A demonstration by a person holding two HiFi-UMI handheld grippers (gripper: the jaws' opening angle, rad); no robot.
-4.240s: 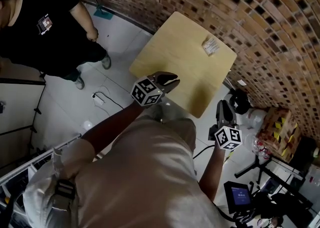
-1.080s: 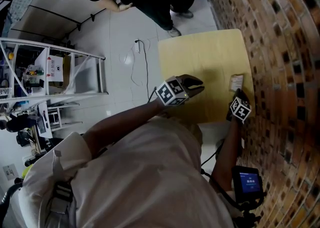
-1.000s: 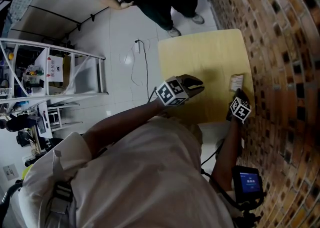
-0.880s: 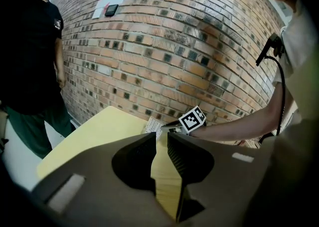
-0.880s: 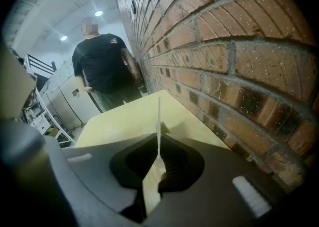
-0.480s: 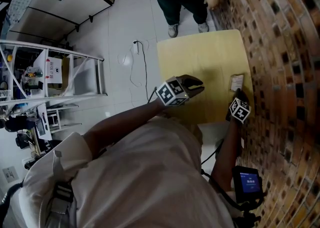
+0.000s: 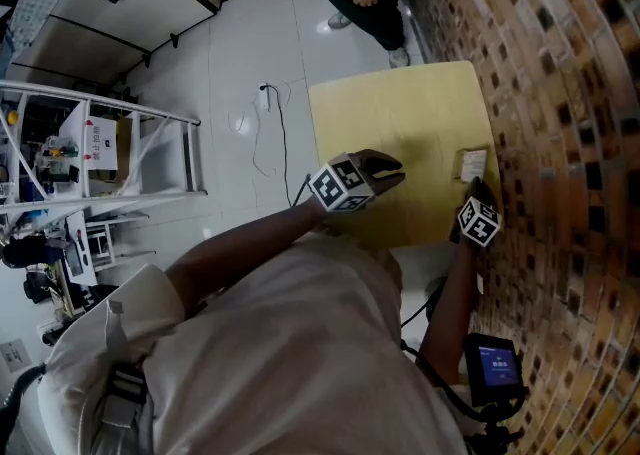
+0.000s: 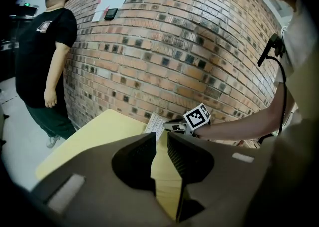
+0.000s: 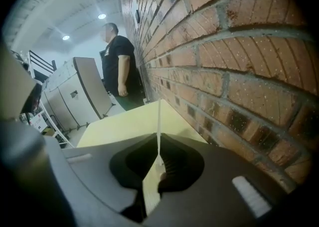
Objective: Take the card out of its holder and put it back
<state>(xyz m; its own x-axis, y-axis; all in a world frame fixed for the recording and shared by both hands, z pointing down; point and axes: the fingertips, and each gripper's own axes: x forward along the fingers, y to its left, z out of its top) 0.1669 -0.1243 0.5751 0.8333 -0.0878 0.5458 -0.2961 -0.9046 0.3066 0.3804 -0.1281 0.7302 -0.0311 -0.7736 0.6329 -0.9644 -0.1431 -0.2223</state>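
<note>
Right gripper [image 9: 158, 157]: previously clear of the pale-yellow wooden table [image 7: 400, 113]; now clamped on the thin white card in its holder [image 9: 159, 116], which stands edge-on between its jaws. Extraction can probably begin.
Left gripper [image 8: 159, 143]: jaws slightly apart, empty; the card lies beyond its tips.

Pale yellow table [image 7: 400, 123] — a card holder [image 7: 472, 163] at its right edge
</note>
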